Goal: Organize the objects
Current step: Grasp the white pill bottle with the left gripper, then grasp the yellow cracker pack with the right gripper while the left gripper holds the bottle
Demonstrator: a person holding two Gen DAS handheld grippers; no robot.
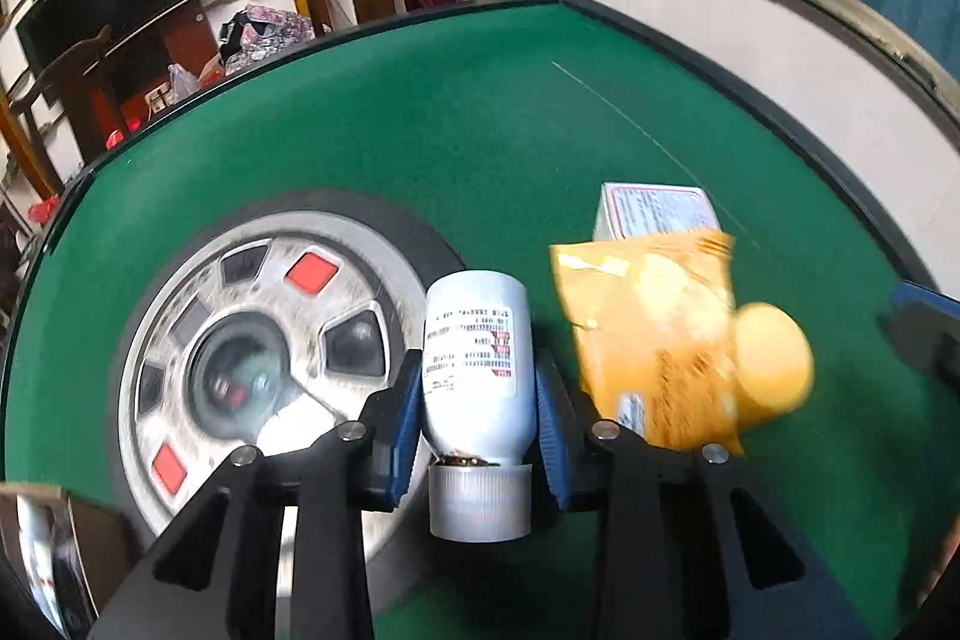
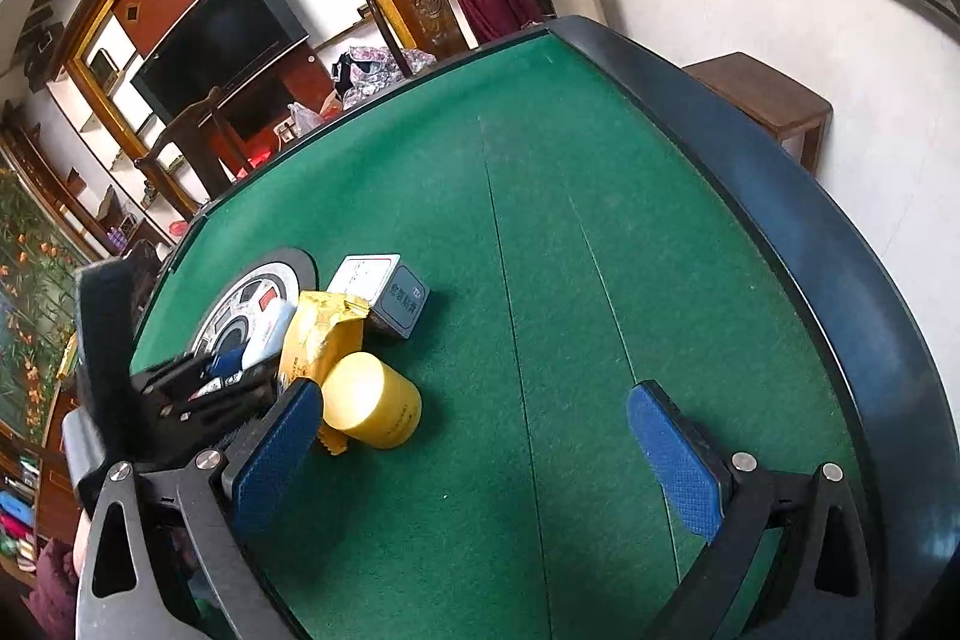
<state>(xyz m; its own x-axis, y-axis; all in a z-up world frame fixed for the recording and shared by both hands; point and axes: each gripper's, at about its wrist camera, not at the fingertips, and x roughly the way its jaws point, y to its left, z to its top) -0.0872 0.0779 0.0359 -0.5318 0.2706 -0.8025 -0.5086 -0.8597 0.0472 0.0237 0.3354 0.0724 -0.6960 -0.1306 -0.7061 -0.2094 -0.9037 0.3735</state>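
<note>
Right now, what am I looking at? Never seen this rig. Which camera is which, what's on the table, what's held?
No robot here: a person carries a two-finger gripper in each hand, and each has a fisheye camera looking along its fingers.

The left wrist view shows the left gripper, its blue pads closed on a white bottle with the cap towards the camera.

The right wrist view shows the right gripper open and empty over the green table.

On the table: a yellow packet, a yellow round container, a small box, and a round panel set in the table's surface.
</note>
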